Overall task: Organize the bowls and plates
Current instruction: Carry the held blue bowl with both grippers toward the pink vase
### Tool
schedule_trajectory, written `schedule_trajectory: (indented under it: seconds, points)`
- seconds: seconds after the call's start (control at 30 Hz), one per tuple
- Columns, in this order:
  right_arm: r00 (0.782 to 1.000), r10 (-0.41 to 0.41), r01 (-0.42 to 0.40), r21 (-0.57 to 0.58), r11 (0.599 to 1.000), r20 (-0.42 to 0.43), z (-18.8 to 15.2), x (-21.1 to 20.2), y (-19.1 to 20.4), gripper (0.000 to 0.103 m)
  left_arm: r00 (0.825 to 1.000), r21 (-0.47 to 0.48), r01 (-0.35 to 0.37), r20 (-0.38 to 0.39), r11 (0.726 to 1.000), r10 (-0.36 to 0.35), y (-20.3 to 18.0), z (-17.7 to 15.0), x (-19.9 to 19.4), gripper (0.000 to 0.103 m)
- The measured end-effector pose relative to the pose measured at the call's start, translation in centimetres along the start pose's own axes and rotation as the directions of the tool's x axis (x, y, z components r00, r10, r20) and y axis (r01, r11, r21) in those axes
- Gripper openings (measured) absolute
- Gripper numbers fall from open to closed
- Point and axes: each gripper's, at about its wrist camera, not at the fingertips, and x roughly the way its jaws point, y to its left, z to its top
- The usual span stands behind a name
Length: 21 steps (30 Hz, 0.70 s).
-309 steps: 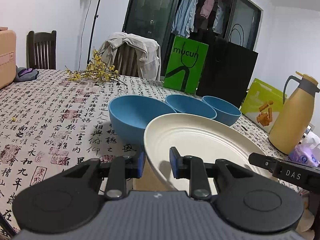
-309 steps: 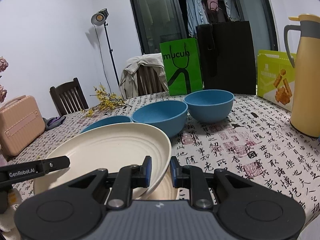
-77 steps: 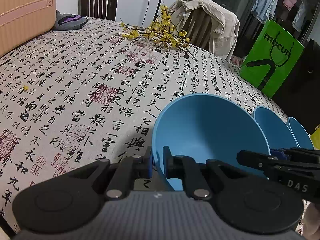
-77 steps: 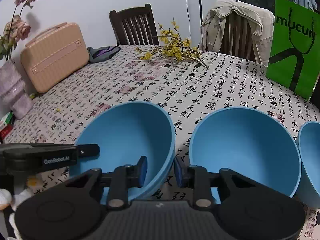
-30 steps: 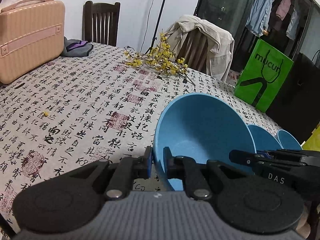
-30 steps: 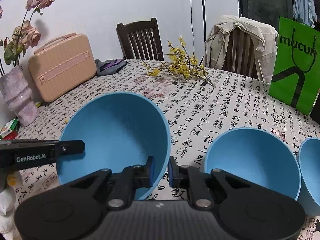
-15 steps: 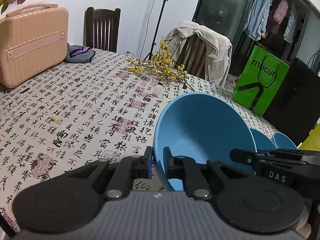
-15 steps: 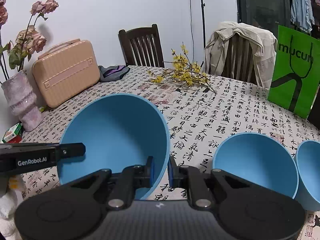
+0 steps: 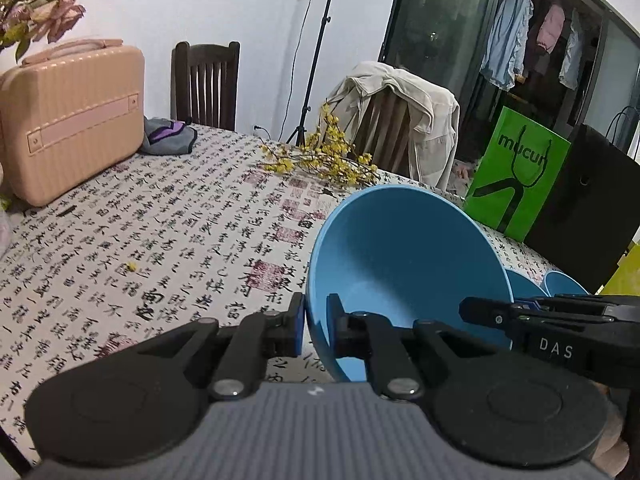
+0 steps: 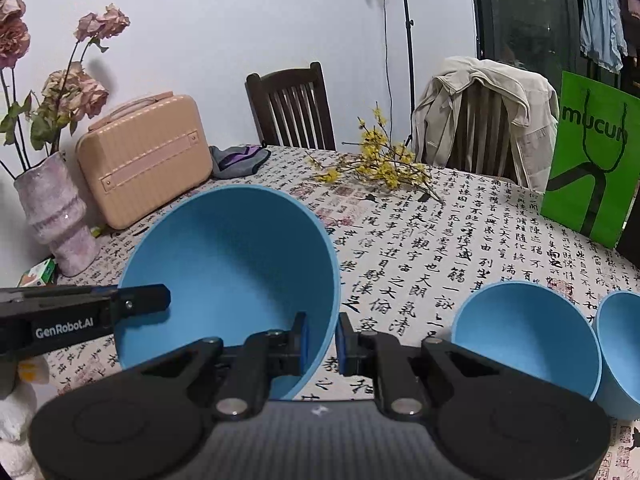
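A large blue bowl (image 9: 400, 264) hangs tilted above the table, held by both grippers. My left gripper (image 9: 316, 328) is shut on the bowl's left rim, one pad inside and one outside. My right gripper (image 10: 322, 338) is shut on the right rim of the same blue bowl (image 10: 232, 264). Each view shows the other gripper reaching in from the side: the right gripper (image 9: 520, 316) and the left gripper (image 10: 132, 304). Two smaller blue bowls (image 10: 524, 332) (image 10: 620, 344) stand side by side on the table at the right, partly hidden in the left wrist view (image 9: 520, 284).
The table wears a cloth printed with calligraphy (image 9: 180, 248). On it lie a pink case (image 9: 68, 120), a yellow flower sprig (image 10: 380, 168), a grey-purple cloth (image 10: 236, 160) and a vase of dried roses (image 10: 56, 216). A green bag (image 9: 516, 172) and a black bag (image 9: 584, 216) stand at the far right edge.
Both grippers have risen with the big blue bowl between them. The table and the two smaller bowls now sit lower and farther off in both views.
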Motion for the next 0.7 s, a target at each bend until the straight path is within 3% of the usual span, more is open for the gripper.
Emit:
schedule_trajectory:
  seconds: [0.7]
  points:
    - [0.999, 0.018, -0.017, -0.011, 1.0, 0.029, 1.4, -0.5, 7.1, 0.014, 0.998, 0.002, -0.01, 0.057, 1.0, 0.009, 5.8, 1.0, -4.2, 0.011]
